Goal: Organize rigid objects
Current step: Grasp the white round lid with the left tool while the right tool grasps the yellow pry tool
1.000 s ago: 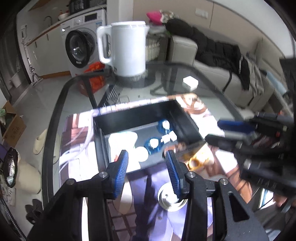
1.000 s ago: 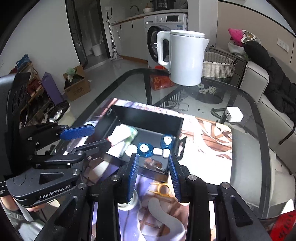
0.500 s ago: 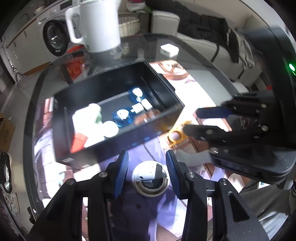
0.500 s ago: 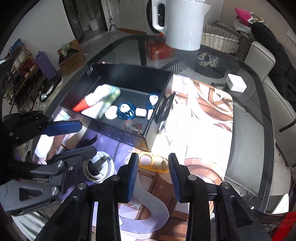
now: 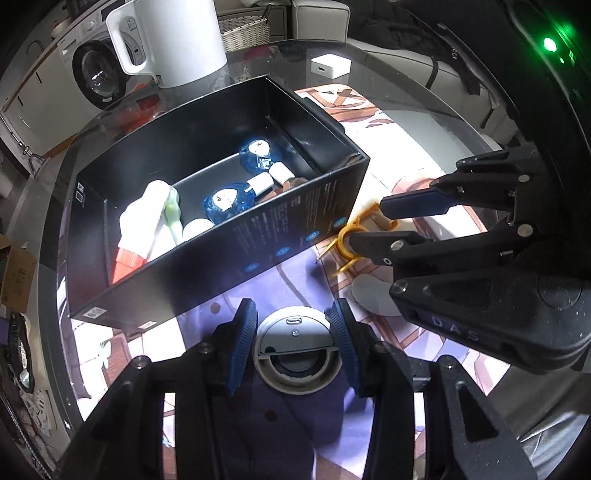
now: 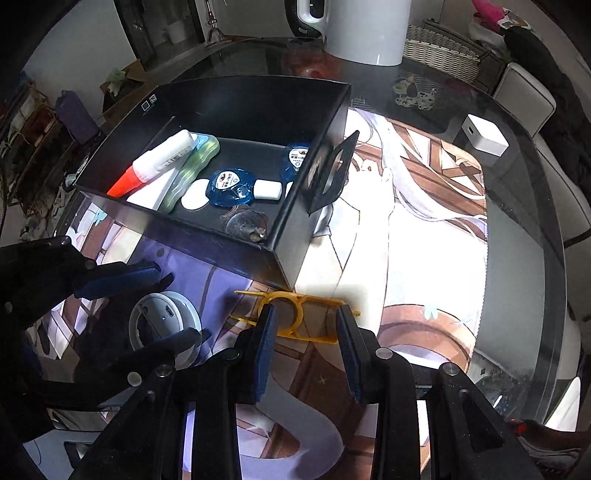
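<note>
A black open box point(image 5: 295, 221) point(image 6: 306, 254) stands on the printed mat and holds a white tube with a red cap point(image 6: 155, 166), two blue packets point(image 6: 229, 184) and small white pieces. A round white device point(image 5: 295, 354) point(image 6: 162, 325) lies on the mat in front of the box. My left gripper point(image 5: 293, 347) is open, its fingers on either side of the device, apart from it. A flat orange plastic tool point(image 6: 299, 317) point(image 5: 351, 240) lies by the box's corner. My right gripper point(image 6: 304, 343) is open, its fingers straddling the tool.
A white kettle point(image 5: 170, 40) point(image 6: 365, 29) stands at the far side of the glass table. A small white cube point(image 5: 330, 66) point(image 6: 487, 134) lies to the right of the box. The table's rounded edge point(image 6: 554, 258) runs along the right.
Both grippers have come down and closer to the mat. The left now brackets the round device and the right brackets the orange tool. Both stayed open.
</note>
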`<state>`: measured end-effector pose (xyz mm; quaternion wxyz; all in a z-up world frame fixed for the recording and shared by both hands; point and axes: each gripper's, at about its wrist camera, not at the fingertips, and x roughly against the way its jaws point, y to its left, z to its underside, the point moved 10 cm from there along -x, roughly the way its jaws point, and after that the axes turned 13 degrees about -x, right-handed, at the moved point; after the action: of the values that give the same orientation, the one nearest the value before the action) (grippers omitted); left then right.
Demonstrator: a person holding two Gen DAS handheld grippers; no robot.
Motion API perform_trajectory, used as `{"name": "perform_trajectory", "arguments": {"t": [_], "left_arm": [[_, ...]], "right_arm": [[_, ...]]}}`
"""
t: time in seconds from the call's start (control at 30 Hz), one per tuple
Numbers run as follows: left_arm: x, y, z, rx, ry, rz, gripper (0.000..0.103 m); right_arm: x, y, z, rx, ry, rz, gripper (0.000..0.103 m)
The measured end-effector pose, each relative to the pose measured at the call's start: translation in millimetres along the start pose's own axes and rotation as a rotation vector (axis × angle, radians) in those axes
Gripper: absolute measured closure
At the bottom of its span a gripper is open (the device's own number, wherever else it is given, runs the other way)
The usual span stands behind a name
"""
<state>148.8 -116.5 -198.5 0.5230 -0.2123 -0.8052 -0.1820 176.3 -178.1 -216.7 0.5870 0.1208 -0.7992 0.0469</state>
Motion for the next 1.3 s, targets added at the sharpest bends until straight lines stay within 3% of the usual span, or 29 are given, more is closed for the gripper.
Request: {"name": "perform_trajectory", "arguments": {"t": [0.4,0.57,0.7,0.77,1.1,1.3], "left_arm": [[-2.1,-7.4,2.0,-0.044,0.015,-0.009,0.058],[-2.8,-8.6,2.4,-0.068,0.017,-0.029,0.058],[-3.2,-7.0,1.6,-0.056,0.017,-0.019,0.058],[-3.0,-6.7,2.3,-0.054,0.017,-0.015,0.058],[-2.0,-7.0,5.6,-0.055,0.025,-0.009,0.058],[-2.1,-8.0,11.3,-0.078,0.034,-0.020,0.057]], "right_arm": [[4.5,-5.7,-0.8,-0.018,0.004,-0.007,0.071],[24.2,-10.9,-16.9,-0.005,-0.101,0.017,0.067],[14.1,-11.9,-19.3,0.010,-0.097,0.011,0.065],[8.2,-8.7,-19.9,0.027,-0.095,-0.033,0.065],[0.6,9.7,14.8,0.062,0.078,-0.129,0.064],[4.6,22.1,28.5,0.102,0.113,-0.145,0.064]]}}
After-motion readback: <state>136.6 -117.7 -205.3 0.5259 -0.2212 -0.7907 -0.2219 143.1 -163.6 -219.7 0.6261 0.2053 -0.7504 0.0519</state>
